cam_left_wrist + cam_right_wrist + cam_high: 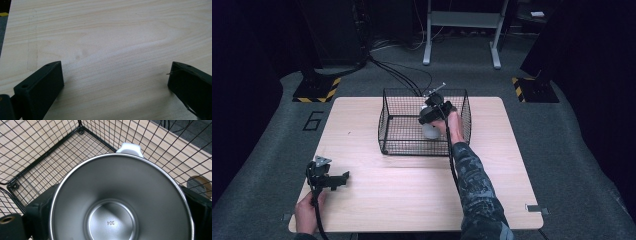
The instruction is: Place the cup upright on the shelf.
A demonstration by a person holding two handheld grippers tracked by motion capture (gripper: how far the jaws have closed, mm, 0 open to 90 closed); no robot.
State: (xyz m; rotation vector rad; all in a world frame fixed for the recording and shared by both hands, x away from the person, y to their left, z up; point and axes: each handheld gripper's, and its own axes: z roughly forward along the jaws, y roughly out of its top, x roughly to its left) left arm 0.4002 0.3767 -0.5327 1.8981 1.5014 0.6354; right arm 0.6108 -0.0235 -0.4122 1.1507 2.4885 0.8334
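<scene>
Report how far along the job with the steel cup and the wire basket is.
Done: the right gripper has carried the stainless steel cup with a white handle inside the black wire basket. In hand: its jaws sit on either side of the cup, which looks gripped; whether it rests on the basket floor cannot be told. Left: releasing and withdrawing. The left gripper lies open over the light wooden table.

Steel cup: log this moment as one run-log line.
right claw: shut on steel cup, inside wire basket | left claw: open, empty, above table | cup: not yet released
</scene>
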